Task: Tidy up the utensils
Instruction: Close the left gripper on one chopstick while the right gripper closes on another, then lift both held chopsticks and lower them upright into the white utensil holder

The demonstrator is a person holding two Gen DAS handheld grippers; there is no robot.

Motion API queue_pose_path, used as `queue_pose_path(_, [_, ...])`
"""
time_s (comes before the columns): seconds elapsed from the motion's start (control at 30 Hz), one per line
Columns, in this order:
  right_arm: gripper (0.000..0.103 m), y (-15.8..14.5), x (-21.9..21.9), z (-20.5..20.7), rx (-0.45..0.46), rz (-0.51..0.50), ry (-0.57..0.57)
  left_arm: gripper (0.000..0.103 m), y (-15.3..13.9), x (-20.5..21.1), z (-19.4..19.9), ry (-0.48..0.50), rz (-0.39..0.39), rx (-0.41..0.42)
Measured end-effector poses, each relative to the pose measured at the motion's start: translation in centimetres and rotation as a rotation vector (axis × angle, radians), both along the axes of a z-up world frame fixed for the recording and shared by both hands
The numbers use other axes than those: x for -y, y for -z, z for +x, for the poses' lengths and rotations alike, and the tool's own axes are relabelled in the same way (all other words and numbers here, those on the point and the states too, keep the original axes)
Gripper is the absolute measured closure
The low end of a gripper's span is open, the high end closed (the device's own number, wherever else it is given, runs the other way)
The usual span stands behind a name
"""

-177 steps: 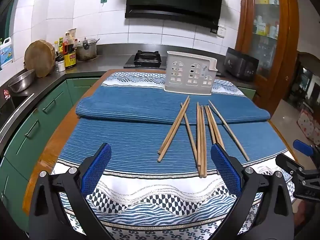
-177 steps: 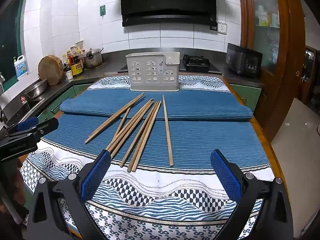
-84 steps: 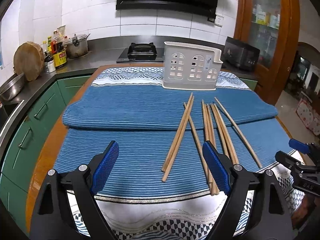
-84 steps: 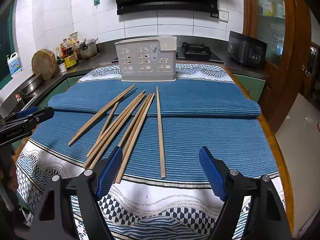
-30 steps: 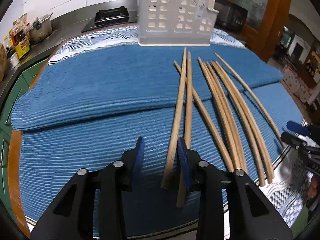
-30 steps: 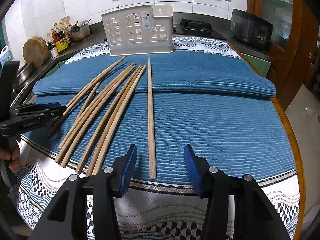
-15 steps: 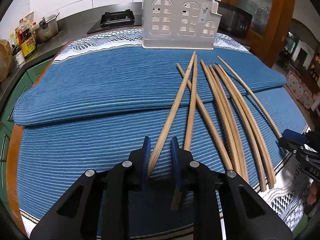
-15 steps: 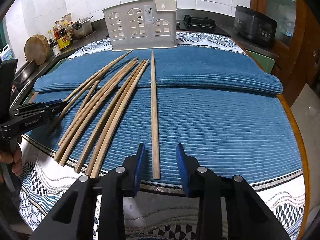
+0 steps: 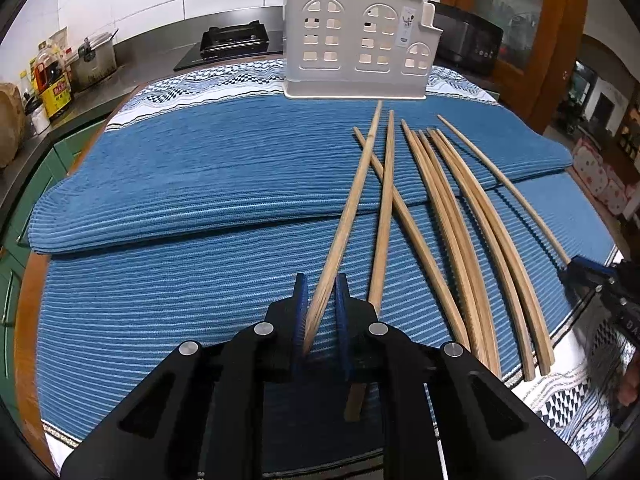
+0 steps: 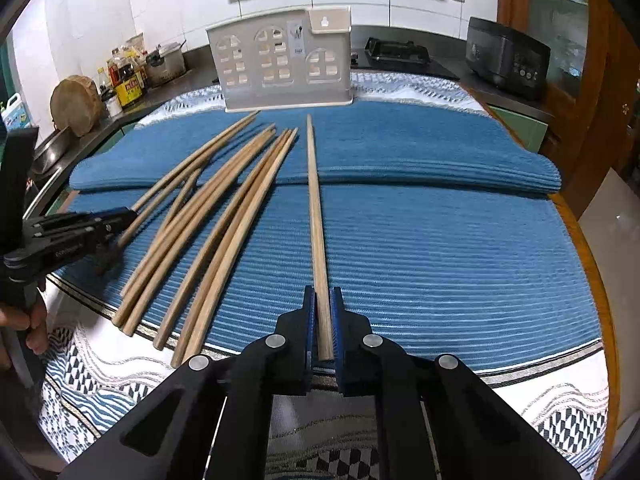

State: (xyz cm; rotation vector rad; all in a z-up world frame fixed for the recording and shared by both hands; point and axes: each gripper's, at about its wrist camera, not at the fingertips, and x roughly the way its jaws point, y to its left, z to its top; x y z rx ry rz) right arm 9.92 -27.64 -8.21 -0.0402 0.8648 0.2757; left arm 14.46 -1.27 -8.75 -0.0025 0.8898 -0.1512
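Note:
Several wooden chopsticks (image 9: 460, 220) lie fanned on a blue ribbed mat (image 9: 180, 168). A white utensil holder (image 9: 360, 48) with arched windows stands upright behind them. My left gripper (image 9: 319, 280) has the near end of the leftmost chopstick (image 9: 352, 200) slanting between its blue pads, and the jaws are still closing on it. A second chopstick (image 9: 382, 220) runs under its right finger. My right gripper (image 10: 323, 294) is shut on the near end of the lone rightmost chopstick (image 10: 314, 200). The other chopsticks (image 10: 224, 208) lie to its left, with the holder (image 10: 280, 68) beyond.
A patterned white-and-blue cloth (image 10: 540, 400) covers the near table edge. A person's hand (image 10: 32, 320) holds the left gripper (image 10: 120, 216) at the left. Bottles and a pot (image 10: 132, 76) stand on the counter at the left, and a black appliance (image 10: 508, 56) sits at the back right.
Both grippers came forward and down from wide open over the cloth. Each then narrowed its jaws around the near end of a chopstick over the last second.

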Motion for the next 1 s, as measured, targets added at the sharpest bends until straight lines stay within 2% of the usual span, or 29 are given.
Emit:
queue_pose_path(0.1, [0.096, -1.1, 0.2, -0.5, 0.032, 0.009, 0.003, 0.097, -0.2, 0.2, -0.1, 0.008, -0.014, 0.003])
queue_pose_path(0.37, [0.096, -4.9, 0.5, -1.3, 0.131, 0.023, -0.005, 0.096, 0.1, 0.2, 0.1, 0.01, -0.037, -0.02])
queue_pose_path(0.4, [0.096, -5.3, 0.5, -1.2, 0.138, 0.023, -0.006, 0.093, 0.1, 0.2, 0.2, 0.007, -0.041, -0.022])
queue_pose_path(0.63, [0.096, -7.2, 0.2, -0.6, 0.179, 0.015, -0.023, 0.097, -0.1, 0.4, 0.2, 0.005, -0.021, -0.022])
queue_pose_path(0.73, [0.096, -7.9, 0.3, -0.6, 0.193, 0.022, -0.029, 0.097, -0.7, 0.1, -0.1, 0.005, -0.042, -0.013])
queue_pose_path(1.0, [0.096, -10.8, 0.6, 0.7, 0.237, 0.028, -0.053, 0.098, -4.4, -0.7, -0.8, 0.004, -0.092, 0.069])
